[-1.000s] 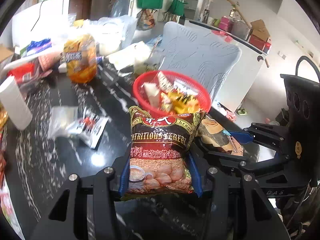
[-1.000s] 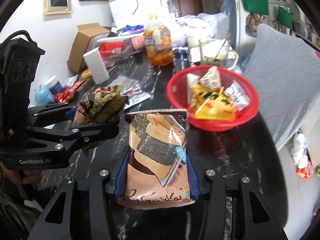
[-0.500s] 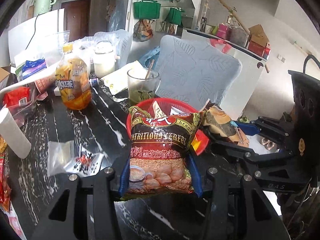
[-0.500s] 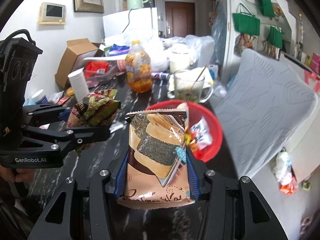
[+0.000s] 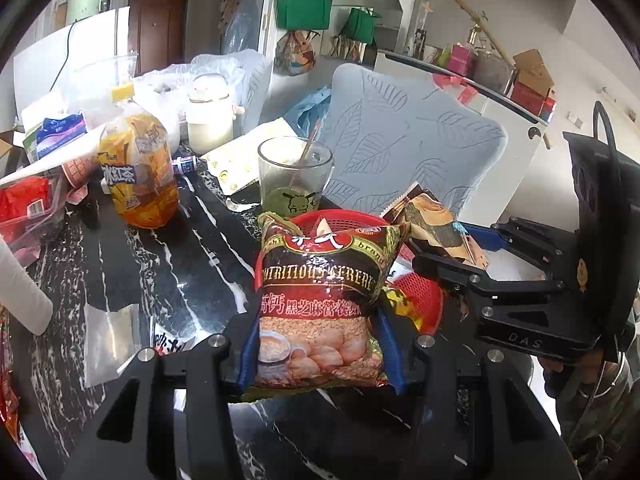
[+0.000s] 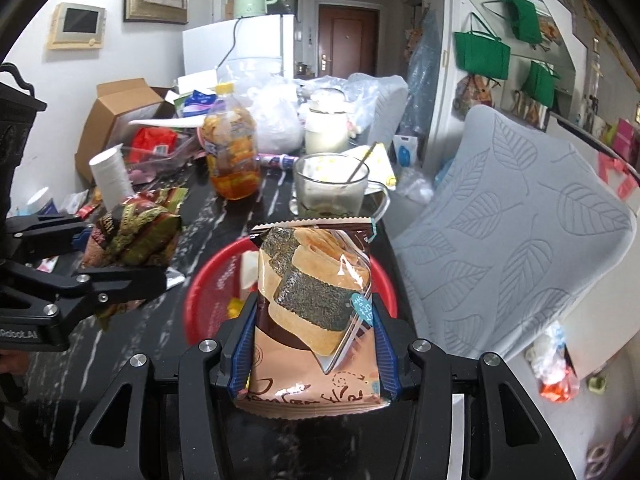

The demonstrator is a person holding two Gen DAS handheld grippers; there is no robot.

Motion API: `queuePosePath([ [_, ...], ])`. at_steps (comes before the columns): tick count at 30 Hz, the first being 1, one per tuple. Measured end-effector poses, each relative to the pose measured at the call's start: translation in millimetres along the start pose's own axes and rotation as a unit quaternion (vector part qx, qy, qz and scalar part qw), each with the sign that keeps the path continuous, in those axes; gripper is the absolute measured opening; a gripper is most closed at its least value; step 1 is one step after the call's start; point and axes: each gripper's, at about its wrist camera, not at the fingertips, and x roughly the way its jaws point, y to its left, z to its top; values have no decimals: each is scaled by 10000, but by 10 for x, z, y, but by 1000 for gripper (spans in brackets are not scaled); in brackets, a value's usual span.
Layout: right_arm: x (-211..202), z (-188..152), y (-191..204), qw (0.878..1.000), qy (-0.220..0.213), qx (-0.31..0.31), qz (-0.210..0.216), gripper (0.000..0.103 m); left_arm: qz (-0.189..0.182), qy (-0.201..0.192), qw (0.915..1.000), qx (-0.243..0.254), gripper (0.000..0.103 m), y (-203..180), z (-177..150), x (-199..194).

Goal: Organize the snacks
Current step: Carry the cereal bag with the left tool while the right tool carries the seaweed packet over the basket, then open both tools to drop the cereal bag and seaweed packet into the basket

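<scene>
Left tongs (image 5: 320, 354) clamp cereal bag (image 5: 320, 304), hiding basket (image 6: 216, 284) contents.

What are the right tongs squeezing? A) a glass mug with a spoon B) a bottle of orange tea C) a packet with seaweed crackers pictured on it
C: the right tongs are shut on the seaweed cracker packet, while the bottle and the glass mug stand on the table.

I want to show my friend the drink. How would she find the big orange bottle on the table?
Start at the red basket near the front of the black marble table. Behind it stands a glass mug with a spoon; the bottle is just left of that mug. It is the only tall see-through bottle of amber drink with a yellow cap.
</scene>
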Motion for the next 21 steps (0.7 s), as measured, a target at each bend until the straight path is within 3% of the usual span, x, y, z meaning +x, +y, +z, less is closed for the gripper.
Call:
queuePosePath([
  [16, 505, 62, -286, 9990, 424, 125, 12, 52, -68, 189, 9998, -3, 48, 15, 245, 407],
  [21, 515, 2, -356, 9983, 500, 256, 127, 59, -147, 240, 9996, 61, 48, -42, 277, 497],
])
